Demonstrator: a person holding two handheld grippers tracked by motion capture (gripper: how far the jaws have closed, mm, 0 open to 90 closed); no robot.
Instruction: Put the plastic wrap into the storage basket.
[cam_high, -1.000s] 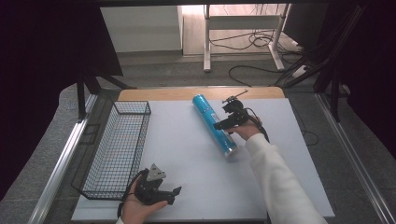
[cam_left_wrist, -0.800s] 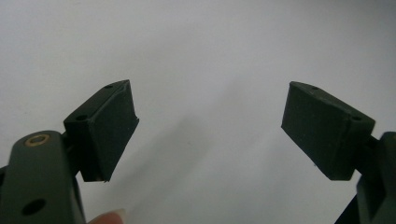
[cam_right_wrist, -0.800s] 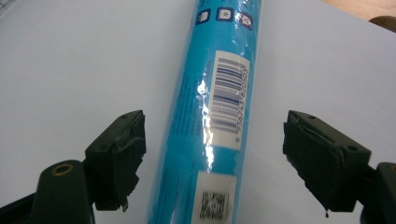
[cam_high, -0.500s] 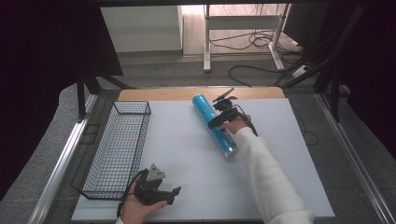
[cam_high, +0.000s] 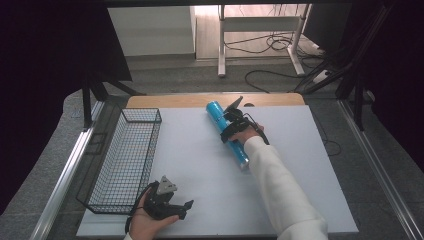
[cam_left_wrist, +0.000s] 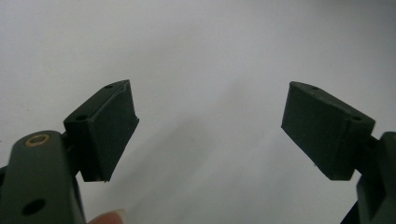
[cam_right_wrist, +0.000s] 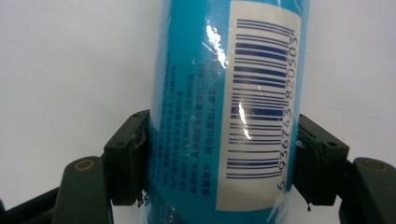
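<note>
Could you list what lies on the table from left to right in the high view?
Wire basket → left gripper, jaws open → blue tube, with the right gripper shut on it.

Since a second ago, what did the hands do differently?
The right tool slid forward along the blue tube on the table, came down on it, and its jaws have just been closing; they now pinch it. The left tool stayed open near the wire basket, and the tube hasn't moved.
</note>
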